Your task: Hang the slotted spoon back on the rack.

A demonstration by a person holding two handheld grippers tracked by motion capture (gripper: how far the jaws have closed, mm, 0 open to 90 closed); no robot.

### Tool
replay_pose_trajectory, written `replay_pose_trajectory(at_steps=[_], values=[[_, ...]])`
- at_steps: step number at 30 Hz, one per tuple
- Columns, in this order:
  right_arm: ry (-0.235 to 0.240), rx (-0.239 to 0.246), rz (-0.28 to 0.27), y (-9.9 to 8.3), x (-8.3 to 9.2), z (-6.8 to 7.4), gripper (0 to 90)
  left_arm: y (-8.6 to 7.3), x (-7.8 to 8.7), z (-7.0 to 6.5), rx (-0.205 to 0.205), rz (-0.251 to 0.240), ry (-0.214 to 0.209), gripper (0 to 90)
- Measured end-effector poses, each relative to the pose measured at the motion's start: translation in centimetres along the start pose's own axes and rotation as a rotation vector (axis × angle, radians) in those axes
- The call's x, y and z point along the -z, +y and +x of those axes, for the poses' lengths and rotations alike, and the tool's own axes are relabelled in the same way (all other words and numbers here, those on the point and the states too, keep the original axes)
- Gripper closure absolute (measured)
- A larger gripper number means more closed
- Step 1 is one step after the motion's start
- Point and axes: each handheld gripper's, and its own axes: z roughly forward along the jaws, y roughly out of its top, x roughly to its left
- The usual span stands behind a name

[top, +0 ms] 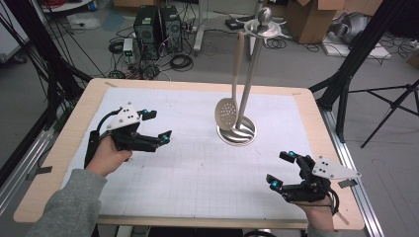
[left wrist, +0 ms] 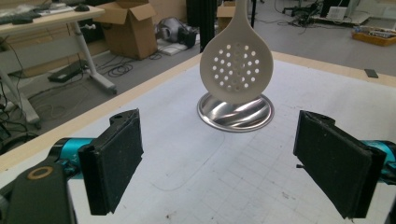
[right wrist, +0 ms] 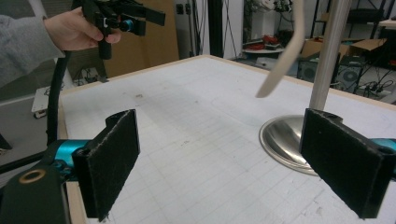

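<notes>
On the polished steel utensil stand (top: 237, 132), the cream perforated plastic skimmer (top: 226, 113) is hanging untouched. Left of the stand, the left gripper (top: 155, 126) is hovering with jaws apart; the right gripper (top: 279, 169), nearer the bench's front, is likewise spread. Grasping and unhooking are apparently remaining.

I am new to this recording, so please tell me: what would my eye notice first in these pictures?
First, the steel stand at the table's far middle, with a pale slotted spoon hanging from its top, the bowl just above the round base. Then the two open grippers over the white mat: left gripper raised at the left, right gripper near the front right corner.
</notes>
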Motion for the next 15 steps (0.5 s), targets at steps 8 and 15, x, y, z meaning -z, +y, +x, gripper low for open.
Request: replay_pose_trajectory(at_steps=[8, 15], values=[[0.004, 0.001, 0.003, 0.1, -0.3, 0.0, 11.2, -1.4, 1.6, 0.3, -0.008, -0.013, 0.043, 16.1], [0.006, 0.002, -0.004, 0.3, -0.3, 0.0, 11.2, -1.9, 3.2, 0.5, 0.006, -0.046, 0.073, 16.0]])
